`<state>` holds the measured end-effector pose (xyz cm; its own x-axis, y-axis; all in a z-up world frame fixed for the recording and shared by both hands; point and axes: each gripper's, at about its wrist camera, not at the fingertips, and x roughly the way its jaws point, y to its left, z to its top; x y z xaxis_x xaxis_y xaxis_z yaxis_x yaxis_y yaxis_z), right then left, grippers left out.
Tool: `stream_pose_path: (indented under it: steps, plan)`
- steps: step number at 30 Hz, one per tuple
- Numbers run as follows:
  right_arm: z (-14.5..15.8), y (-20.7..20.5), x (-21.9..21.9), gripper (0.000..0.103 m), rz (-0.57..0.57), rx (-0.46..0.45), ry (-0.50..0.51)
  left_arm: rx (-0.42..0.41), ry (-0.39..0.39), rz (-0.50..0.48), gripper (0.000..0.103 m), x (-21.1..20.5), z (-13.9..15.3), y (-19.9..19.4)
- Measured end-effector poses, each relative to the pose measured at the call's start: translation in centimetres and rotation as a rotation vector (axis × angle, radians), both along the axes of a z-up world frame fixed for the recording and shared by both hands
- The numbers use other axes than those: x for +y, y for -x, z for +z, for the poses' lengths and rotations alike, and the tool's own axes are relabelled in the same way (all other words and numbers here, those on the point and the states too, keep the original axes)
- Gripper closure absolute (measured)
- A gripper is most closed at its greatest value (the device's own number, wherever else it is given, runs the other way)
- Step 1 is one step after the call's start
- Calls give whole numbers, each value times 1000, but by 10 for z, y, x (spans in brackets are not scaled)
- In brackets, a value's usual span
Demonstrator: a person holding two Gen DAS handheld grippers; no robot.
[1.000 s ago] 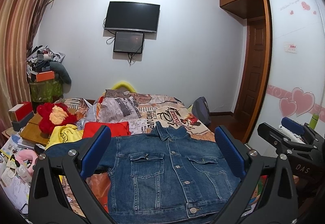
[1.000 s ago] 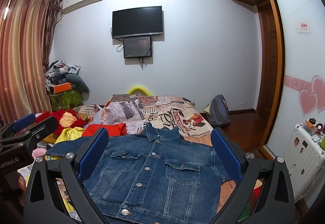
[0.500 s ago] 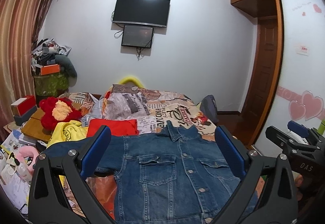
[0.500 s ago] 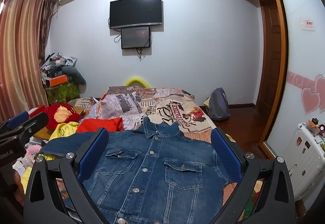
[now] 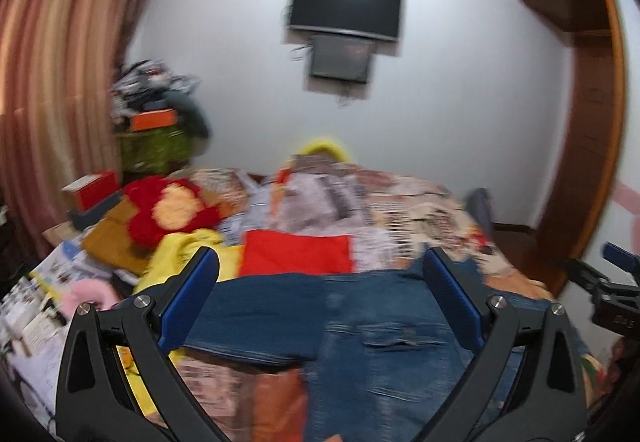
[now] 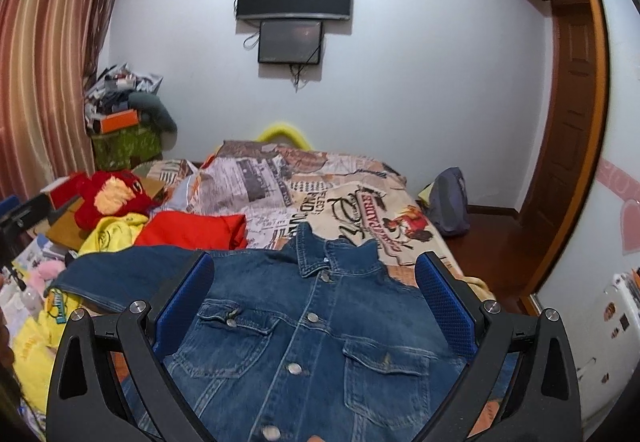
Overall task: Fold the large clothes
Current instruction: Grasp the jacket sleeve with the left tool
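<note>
Left to right: a yellow garment and a red garment lie at the bed's left side; the denim jacket lies face up and buttoned on the bed, collar toward the far wall, its one visible sleeve stretched out to the left. The left gripper hangs over that sleeve and shoulder with jaws spread and empty; the right gripper hangs over the chest, jaws likewise spread and holding nothing. The step in hand appears to be the approach before the first fold: no cloth is gripped yet. The next move probably calls for the left gripper to descend, pinch the sleeve near its cuff and carry it across the chest, while the right gripper steadies or takes the opposite side. Compared with the earlier frames, the left view has swung leftward from the jacket's front toward the sleeve and is now motion-blurred; the right view has dropped closer over the collar and pockets.
</note>
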<state>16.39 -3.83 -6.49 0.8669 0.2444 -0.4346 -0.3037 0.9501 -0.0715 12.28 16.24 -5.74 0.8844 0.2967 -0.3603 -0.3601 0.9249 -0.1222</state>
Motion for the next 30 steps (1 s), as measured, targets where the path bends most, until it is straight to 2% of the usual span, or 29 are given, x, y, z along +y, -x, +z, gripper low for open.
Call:
stream_pose_path:
  steps: [4, 6, 8, 13, 17, 20, 22, 24, 27, 30]
  plan:
    - [-13, -22, 10, 3, 21, 54, 18, 51, -5, 115, 1, 43, -22, -11]
    - [-22, -35, 16, 3, 26, 85, 34, 81, 18, 164, 1, 67, -36, -15]
    - [-30, -46, 21, 3, 28, 123, 49, 113, 92, 189, 1, 95, -56, -20]
    - [-53, -73, 30, 3, 23, 227, 66, 231, 336, 276, 1, 165, -115, -20]
    - [-76, -96, 30, 3, -16, 346, 57, 274, 510, 295, 10, 198, -158, -10]
    - [-92, -112, 29, 3, -61, 437, 61, 283, 669, 314, 18, 225, -191, -2]
    - [-101, -118, 25, 3, -79, 493, 48, 285, 744, 309, 25, 237, -204, -2]
    - [-106, -120, 22, 3, -85, 524, 30, 292, 804, 298, 39, 248, -217, -4]
    - [-110, -121, 21, 3, -92, 545, 25, 298, 858, 301, 48, 265, -229, -10]
    - [-111, -121, 24, 3, -101, 551, 33, 278, 843, 311, 48, 275, -229, -17]
